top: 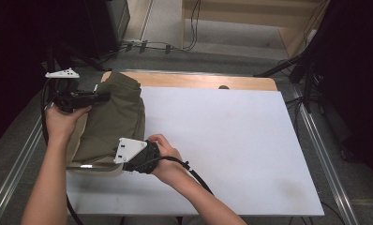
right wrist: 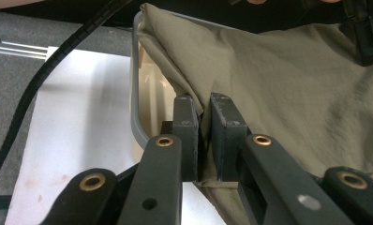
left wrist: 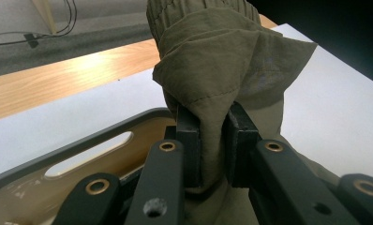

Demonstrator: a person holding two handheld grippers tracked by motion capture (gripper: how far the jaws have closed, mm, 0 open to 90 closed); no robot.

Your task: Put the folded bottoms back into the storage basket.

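An olive-green garment (top: 112,119) lies folded over a cream tray with a grey rim (top: 88,167) at the table's left side. My left gripper (top: 100,97) is shut on a bunched fold of the garment (left wrist: 212,84) near its ribbed waistband (left wrist: 198,11); the jaws pinch the cloth just above the tray rim (left wrist: 81,145). My right gripper (top: 121,157) is shut on the garment's near edge (right wrist: 269,79), at the corner of the tray (right wrist: 137,117). The left gripper (right wrist: 367,33) shows at the top right of the right gripper view.
A large white board (top: 212,140) covers the wooden table (top: 194,80). Metal rails (top: 323,154) run along both table sides. Cables (top: 166,47) lie on the grey floor beyond the far edge. A black cable (right wrist: 44,75) trails beside the tray.
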